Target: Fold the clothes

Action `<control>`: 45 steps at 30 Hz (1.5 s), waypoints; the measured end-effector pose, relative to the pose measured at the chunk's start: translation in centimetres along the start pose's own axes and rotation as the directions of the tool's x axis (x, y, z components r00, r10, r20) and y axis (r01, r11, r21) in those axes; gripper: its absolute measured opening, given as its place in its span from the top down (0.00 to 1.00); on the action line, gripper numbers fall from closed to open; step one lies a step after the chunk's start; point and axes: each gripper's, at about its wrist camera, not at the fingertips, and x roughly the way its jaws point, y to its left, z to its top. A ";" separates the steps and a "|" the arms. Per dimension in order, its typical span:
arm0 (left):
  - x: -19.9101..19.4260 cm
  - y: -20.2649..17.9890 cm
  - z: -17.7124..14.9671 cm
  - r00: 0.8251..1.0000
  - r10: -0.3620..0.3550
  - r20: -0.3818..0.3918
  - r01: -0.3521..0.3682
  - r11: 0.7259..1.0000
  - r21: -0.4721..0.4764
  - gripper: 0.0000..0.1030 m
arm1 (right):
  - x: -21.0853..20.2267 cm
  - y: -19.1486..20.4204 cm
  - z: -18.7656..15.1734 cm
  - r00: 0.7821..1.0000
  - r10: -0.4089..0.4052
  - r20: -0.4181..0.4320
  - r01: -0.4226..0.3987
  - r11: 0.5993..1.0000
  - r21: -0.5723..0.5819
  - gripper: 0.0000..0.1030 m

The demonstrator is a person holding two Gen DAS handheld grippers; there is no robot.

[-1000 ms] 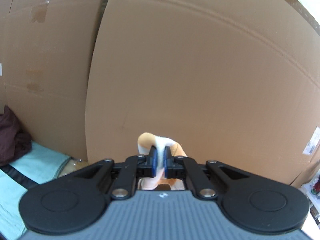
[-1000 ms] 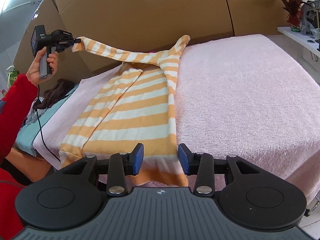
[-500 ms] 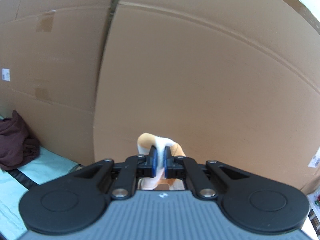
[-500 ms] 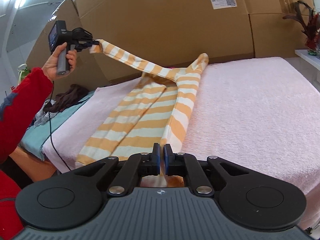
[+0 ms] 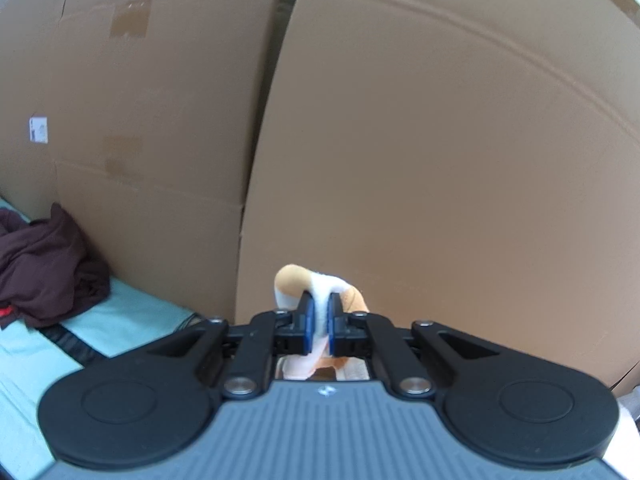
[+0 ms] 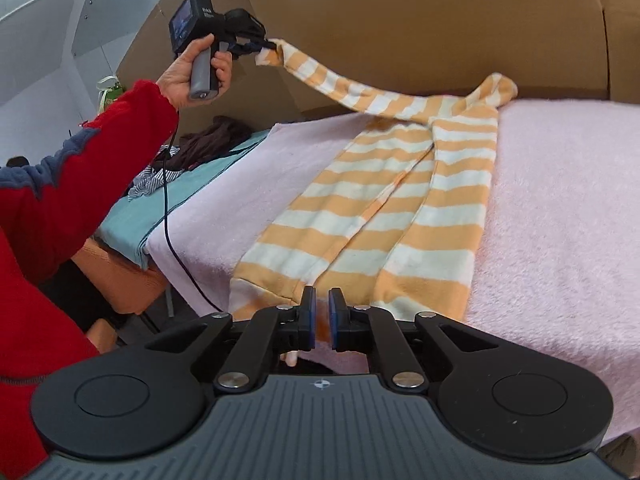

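Cardboard wall (image 5: 440, 160) fronts left gripper (image 5: 319, 322); dark clothes (image 5: 44, 264) beside.

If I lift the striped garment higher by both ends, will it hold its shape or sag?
Likely sag: the striped garment droops between the left tool and the pink blanket. Probably light, since the raised sleeve hangs from a small pinch. It may drag on the fuzzy blanket.

Striped garment (image 6: 400, 216): soft knit cloth, matt. Pink blanket (image 6: 560, 208): fleecy, napped cloth. Cardboard boxes (image 5: 440, 160): matt brown paperboard, creased. Right hand-held gripper (image 6: 320, 316): matt black plastic, ribbed grey body, bright metal pins.
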 end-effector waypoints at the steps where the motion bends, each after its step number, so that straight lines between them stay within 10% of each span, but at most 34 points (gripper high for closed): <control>1: -0.1 0.2 -0.1 1.000 0.001 -0.004 -0.001 1.000 0.001 1.00 | -0.8 -0.1 -0.1 0.999 -0.046 0.000 0.046 0.999 -0.027 0.84; 9: 0.1 1.1 -2.9 0.997 0.005 -0.075 -0.005 1.000 0.004 1.00 | -1.5 0.3 -3.0 0.963 -0.255 -0.083 0.212 0.915 -0.343 0.59; 16: -0.5 1.3 -3.9 0.994 0.013 -0.104 -0.015 1.000 -0.019 1.00 | 0.7 0.1 -3.9 0.943 -0.333 -0.001 0.291 0.825 -0.484 0.69; 18: -0.6 1.3 -4.1 0.994 0.014 -0.104 -0.015 1.000 -0.016 1.00 | 0.4 0.2 -3.7 0.956 -0.294 -0.026 0.250 0.853 -0.457 0.98; 25: -1.1 1.1 -4.4 0.995 0.018 -0.096 -0.019 1.000 -0.011 1.00 | -0.7 1.5 -3.6 0.990 -0.080 -0.113 0.038 0.942 -0.333 1.00; 29: -1.0 1.4 -4.5 0.995 0.020 -0.095 -0.021 1.000 -0.012 1.00 | 1.3 1.8 -4.6 0.969 -0.041 -0.243 -0.035 0.953 -0.302 1.00; 31: -1.0 1.5 -4.5 0.995 0.021 -0.095 -0.022 1.000 -0.013 1.00 | 0.2 1.7 -3.9 0.981 -0.085 -0.175 0.024 0.946 -0.322 0.99; 35: -1.0 1.7 -4.6 0.995 0.023 -0.095 -0.025 1.000 -0.014 1.00 | -1.3 0.7 -1.7 0.986 -0.162 -0.038 0.146 0.950 -0.275 0.53; 45: -0.4 2.5 -5.3 0.993 0.029 -0.112 -0.032 0.999 -0.021 1.00 | 5.6 2.2 -0.1 0.965 -0.258 0.042 0.260 0.931 -0.254 0.74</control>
